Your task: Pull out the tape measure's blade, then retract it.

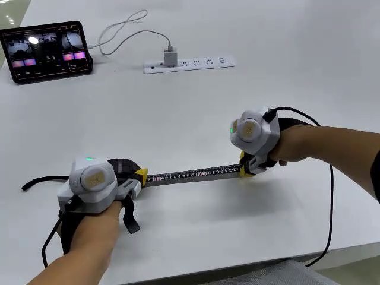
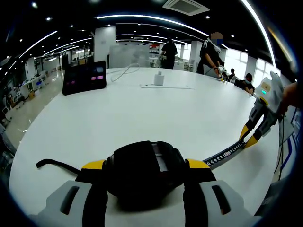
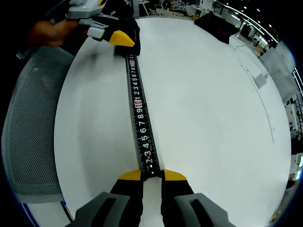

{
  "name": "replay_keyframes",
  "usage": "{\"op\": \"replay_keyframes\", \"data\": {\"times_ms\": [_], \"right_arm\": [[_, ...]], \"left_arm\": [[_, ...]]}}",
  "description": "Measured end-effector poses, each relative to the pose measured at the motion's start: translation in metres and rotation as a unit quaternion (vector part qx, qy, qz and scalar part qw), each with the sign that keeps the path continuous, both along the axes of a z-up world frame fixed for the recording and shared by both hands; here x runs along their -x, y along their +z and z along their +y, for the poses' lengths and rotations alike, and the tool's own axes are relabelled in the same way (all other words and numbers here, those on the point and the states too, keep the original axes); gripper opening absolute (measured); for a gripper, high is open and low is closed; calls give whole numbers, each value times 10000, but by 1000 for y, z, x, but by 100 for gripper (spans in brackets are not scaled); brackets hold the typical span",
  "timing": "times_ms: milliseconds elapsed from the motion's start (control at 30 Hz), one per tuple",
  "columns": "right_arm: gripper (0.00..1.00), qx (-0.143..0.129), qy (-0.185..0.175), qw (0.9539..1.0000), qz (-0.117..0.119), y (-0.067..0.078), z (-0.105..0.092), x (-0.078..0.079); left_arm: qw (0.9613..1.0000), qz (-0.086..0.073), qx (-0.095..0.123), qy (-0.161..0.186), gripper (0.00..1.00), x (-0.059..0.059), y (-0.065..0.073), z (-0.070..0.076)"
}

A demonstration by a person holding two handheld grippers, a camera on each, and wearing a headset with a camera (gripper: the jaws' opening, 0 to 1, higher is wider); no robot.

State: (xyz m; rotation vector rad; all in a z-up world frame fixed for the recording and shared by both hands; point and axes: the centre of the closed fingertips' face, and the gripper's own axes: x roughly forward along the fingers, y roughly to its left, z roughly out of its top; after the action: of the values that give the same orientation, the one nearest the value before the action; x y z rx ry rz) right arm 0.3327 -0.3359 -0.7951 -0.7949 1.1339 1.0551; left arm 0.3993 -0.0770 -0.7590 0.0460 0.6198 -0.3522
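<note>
My left gripper (image 2: 144,165) is shut on the black tape measure case (image 2: 144,172), which rests on the white table at the lower left of the head view (image 1: 122,169). The grey numbered blade (image 1: 193,174) runs out of the case to the right, just above the table. My right gripper (image 3: 151,175) is shut on the blade's tip (image 3: 150,168), and the blade (image 3: 139,109) stretches away from it toward the left gripper (image 3: 113,35). In the head view the right gripper (image 1: 244,169) sits right of centre. From the left gripper view the blade (image 2: 225,155) leads to the right gripper (image 2: 251,135).
A tablet (image 1: 46,50) leans at the far left of the table. A white power strip (image 1: 190,63) with a charger and cable lies at the back. A black strap (image 1: 127,217) trails from the case. The table's near edge (image 1: 249,264) and a mesh chair (image 3: 28,132) lie close by.
</note>
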Motion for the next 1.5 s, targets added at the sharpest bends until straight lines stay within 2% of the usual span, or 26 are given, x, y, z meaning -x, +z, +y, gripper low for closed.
{"op": "replay_keyframes", "data": {"times_ms": [167,367,500,667,1500], "right_arm": [[10,-137,-1,9999,-52,0,1,-1],[10,-70,176,9998,-70,0,5,-1],[9,-78,-5,10000,-12,0,5,-4],[9,-91,13,10000,-2,0,7,-3],[9,-123,-50,9999,4,0,15,-4]], "left_arm": [[10000,-5,-9,-22,60,0,0,0],[10000,31,-15,-43,60,0,0,0],[9999,93,22,-31,60,-1,0,0],[9999,138,54,-63,60,1,-1,0],[9998,144,117,-71,61,1,-1,-1]]}}
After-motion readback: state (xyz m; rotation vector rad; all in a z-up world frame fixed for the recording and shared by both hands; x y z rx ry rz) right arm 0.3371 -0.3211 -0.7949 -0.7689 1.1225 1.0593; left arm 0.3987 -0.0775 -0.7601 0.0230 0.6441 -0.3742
